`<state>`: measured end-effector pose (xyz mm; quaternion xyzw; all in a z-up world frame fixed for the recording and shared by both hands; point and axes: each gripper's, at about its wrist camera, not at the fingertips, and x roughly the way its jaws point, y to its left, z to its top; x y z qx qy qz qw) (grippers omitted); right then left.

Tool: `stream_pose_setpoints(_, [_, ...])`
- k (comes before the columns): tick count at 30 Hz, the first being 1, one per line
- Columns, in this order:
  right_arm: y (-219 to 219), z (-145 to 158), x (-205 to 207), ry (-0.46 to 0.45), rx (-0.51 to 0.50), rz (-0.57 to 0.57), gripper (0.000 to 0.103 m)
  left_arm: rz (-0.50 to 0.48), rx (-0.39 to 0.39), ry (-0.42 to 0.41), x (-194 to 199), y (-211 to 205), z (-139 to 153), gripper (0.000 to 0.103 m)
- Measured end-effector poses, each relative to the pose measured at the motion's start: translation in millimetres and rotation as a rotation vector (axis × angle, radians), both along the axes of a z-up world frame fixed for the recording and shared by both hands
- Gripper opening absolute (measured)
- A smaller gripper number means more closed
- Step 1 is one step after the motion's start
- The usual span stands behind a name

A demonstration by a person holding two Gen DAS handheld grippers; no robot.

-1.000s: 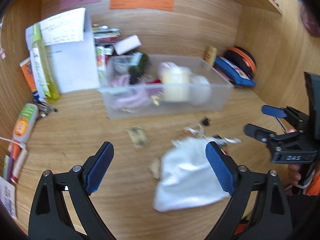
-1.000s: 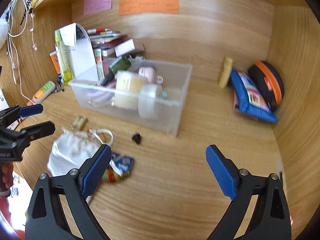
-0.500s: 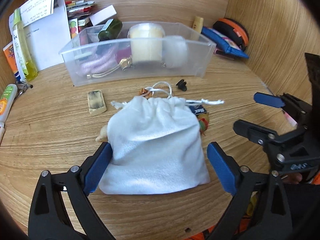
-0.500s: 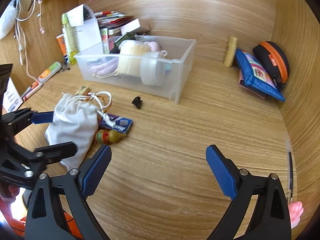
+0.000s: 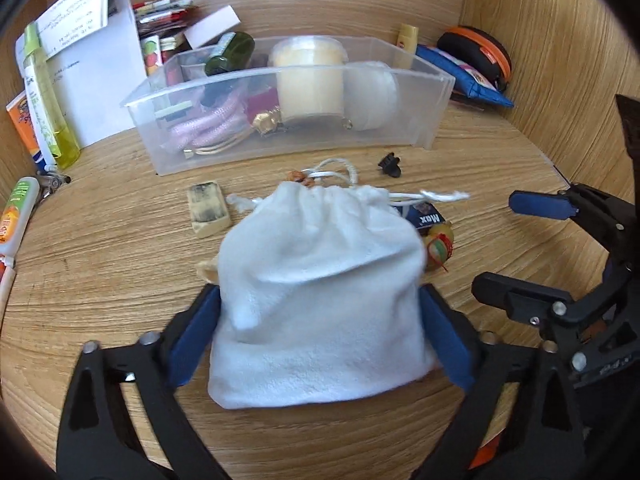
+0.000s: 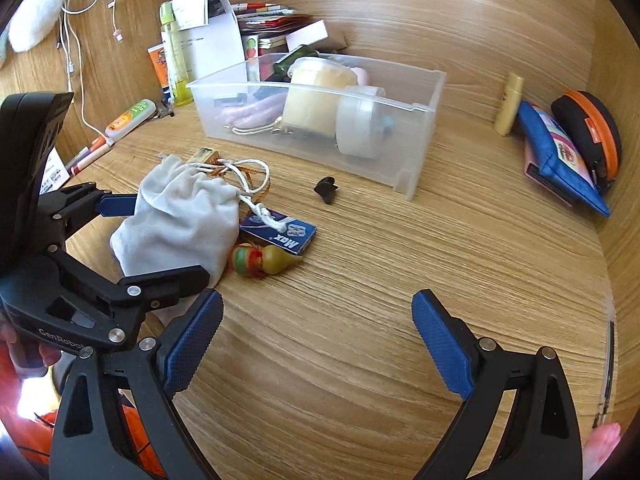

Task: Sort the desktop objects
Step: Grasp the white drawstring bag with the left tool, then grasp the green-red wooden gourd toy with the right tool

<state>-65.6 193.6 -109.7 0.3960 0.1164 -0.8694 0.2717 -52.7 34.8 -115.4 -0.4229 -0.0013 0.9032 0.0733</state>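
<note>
L wrist | white drawstring pouch [image 5: 320, 300] bulging, betw closing L gripper [image 5: 320, 332] | R gripper [image 6: 318, 344] wide apart

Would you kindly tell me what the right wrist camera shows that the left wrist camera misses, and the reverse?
Only the right wrist view shows white charger cables hanging on the side wall and the blue card's full face.

Only the left wrist view shows the soft white drawstring pouch head-on between the left gripper, whose jaws are closing around it.

Both show the clear plastic bin, the small black clip, the painted wooden pear-shaped toy, and the empty, open right gripper.
</note>
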Motion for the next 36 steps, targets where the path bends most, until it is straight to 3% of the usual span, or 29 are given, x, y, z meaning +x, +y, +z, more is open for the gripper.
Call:
stream_pose_setpoints(9, [-17,-1,-13,-0.062,-0.016,0.017,0.084,0.010,0.147,0.014,5,-31,6,0.064])
stream_pose_setpoints(19, [-43,-7,-18,-0.071,0.021,0.009,0.063,-0.003,0.134,-0.004,16,-58,12,0.062])
stream_pose_setpoints(24, [-46,-8,-13,-0.030,0.049,0.002,0.053,-0.007,0.124,0.000,21,-58,16,0.073])
stream_pose_setpoints(29, [-44,-9,-10,-0.017,0.041,0.015,0.040,-0.003,0.051,0.036,21,-47,18,0.092])
stream_pose_setpoints(33, [-44,-9,-9,-0.016,0.038,0.030,0.040,0.004,0.052,-0.026,14,-45,3,0.095])
stream_pose_setpoints(36, [-42,-8,-7,-0.015,0.032,0.038,0.040,0.034,0.007,-0.020,11,-40,0,0.100])
